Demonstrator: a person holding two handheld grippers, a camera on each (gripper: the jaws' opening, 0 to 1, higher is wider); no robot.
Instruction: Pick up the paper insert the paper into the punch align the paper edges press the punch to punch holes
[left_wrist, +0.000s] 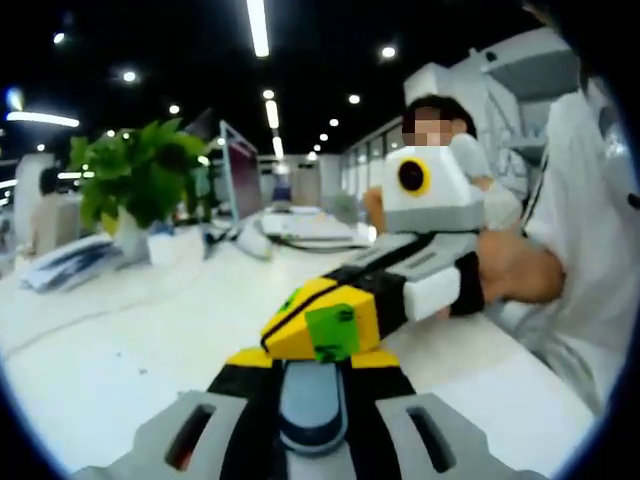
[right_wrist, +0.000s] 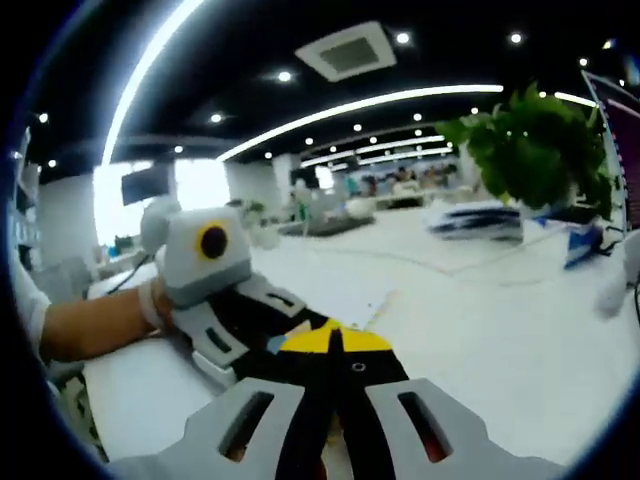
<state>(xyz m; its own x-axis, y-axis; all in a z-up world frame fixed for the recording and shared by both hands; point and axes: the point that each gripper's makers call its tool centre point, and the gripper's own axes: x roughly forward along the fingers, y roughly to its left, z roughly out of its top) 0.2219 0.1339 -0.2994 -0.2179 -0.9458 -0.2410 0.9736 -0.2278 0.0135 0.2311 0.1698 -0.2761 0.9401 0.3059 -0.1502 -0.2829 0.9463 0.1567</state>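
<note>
The left gripper sat clenched. The right gripper too — both tips met above the white table.

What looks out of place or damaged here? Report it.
Nothing stands out. The left gripper and right gripper meet tip to tip over the white table; the potted plant stands upright, and nothing is spilled.
</note>
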